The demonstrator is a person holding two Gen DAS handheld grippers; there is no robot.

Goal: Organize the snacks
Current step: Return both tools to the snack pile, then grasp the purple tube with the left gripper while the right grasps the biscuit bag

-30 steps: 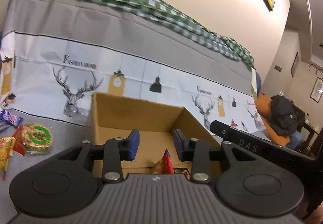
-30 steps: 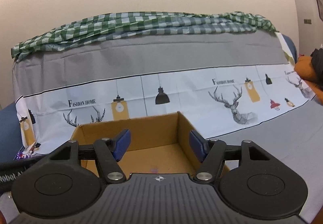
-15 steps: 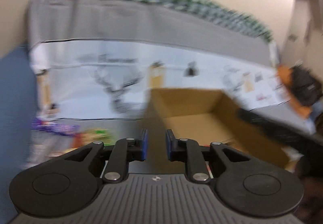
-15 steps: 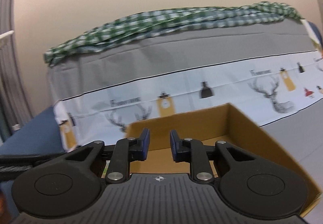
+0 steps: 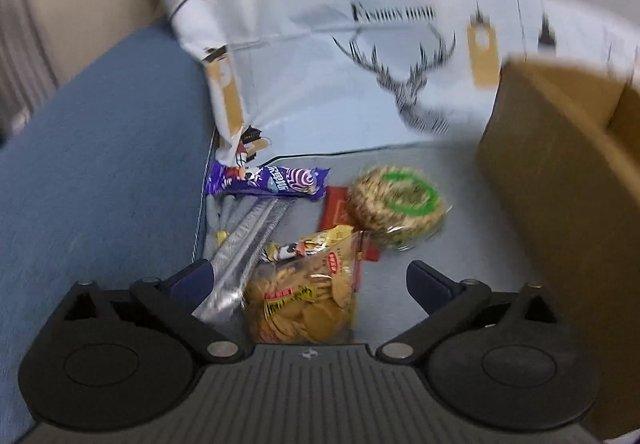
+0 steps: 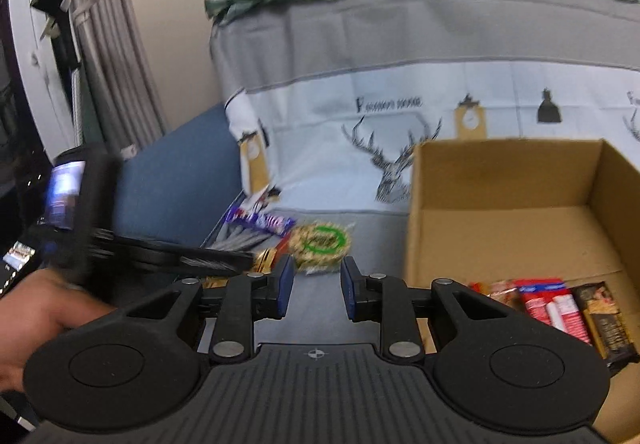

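Left hand-held gripper (image 5: 308, 276) gaping wide over the cracker bag (image 5: 304, 300); cardboard box (image 5: 560, 179) crowds its right; right hand-held gripper (image 6: 316, 284) narrow, empty.

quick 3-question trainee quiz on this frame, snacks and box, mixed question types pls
1. True or false: the cardboard box is empty.
2. Which snack lies between the fingers of the left gripper? A) purple bar B) clear cracker bag C) round green-labelled pack
3. Fill in: in the left wrist view, the loose snacks lie to the ___ of the box.

Key:
1. False: packets lie in its near corner.
2. B, with the fingers wide open, not gripping.
3. Left.
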